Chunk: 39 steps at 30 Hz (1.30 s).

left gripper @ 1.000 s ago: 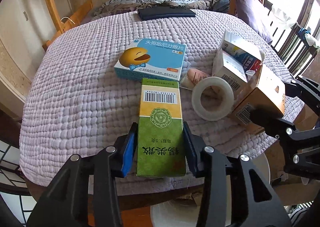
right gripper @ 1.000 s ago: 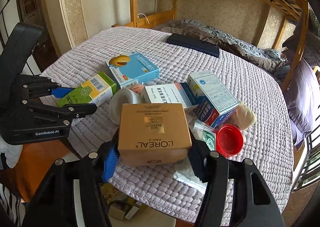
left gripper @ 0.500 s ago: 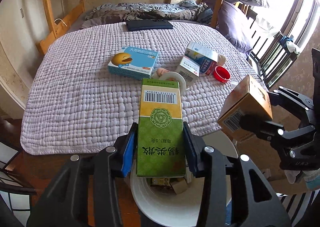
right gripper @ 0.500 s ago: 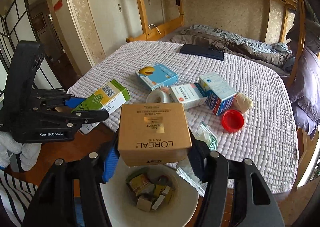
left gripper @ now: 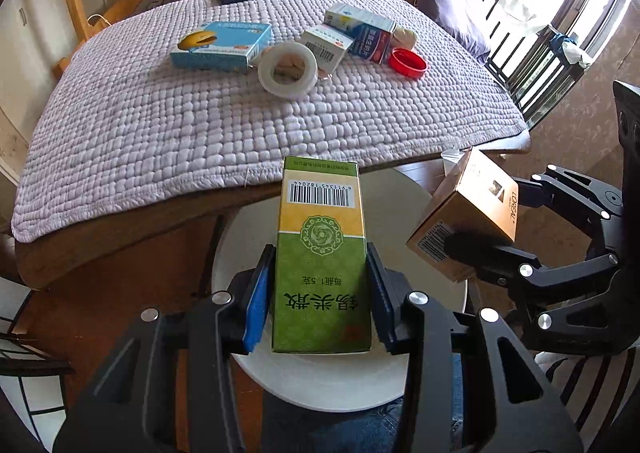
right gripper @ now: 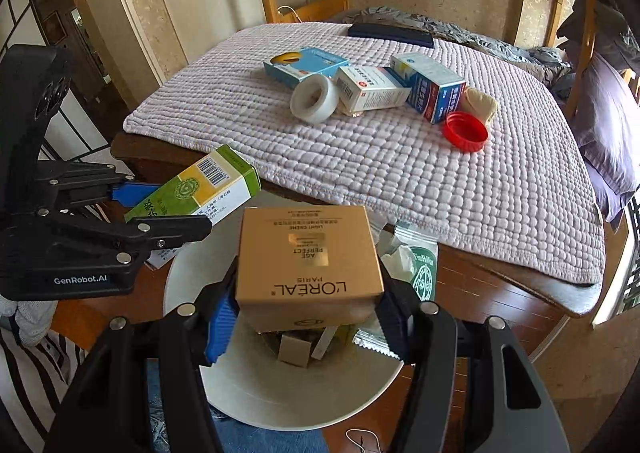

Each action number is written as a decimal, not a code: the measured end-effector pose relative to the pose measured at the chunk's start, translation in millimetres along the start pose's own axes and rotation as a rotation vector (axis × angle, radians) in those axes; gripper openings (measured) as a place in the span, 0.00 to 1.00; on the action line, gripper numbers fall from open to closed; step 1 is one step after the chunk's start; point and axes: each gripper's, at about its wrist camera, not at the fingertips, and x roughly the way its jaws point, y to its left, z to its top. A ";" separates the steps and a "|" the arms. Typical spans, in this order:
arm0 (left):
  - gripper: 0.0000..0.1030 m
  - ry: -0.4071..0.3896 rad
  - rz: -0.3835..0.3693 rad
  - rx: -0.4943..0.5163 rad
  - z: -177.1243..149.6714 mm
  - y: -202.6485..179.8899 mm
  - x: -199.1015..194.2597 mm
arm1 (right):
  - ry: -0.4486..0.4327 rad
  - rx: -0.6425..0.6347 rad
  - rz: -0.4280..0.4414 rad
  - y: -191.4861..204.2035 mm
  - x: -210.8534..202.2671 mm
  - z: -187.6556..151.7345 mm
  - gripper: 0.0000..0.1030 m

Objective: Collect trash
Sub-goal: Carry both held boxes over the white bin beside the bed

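- Left gripper (left gripper: pixel 320 293) pinches the green box (left gripper: pixel 322 265) above the white bin (right gripper: pixel 288 389); right gripper (right gripper: pixel 302 317) pinches the L'Oréal box (right gripper: pixel 308 261) there too.
- Centre both over the opening, then let go.

Both tools (left gripper: pixel 320 293) (right gripper: pixel 308 313) clamped, side by side

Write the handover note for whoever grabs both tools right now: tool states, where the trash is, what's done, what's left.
Left tool: shut on the green and yellow box, held over the white bin.
Right tool: shut on the L'Oreal box, also above the white bin.
Done: both boxes lifted off the bed; the bin already holds some scraps.
Left: release both boxes into the bin, then collect from the quilt: tape roll, blue box with yellow face, white medicine box, blue and white box, red lid, beige wad.
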 end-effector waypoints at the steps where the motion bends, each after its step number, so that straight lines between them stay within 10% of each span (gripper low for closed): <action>1: 0.44 0.006 0.003 0.005 -1.9 -0.3 1.7 | 0.005 0.005 -0.001 -0.5 1.8 -2.0 0.58; 39: 0.44 0.013 -0.006 -0.024 -14.2 13.7 5.1 | -0.062 -0.022 0.066 -0.6 -5.8 3.1 0.58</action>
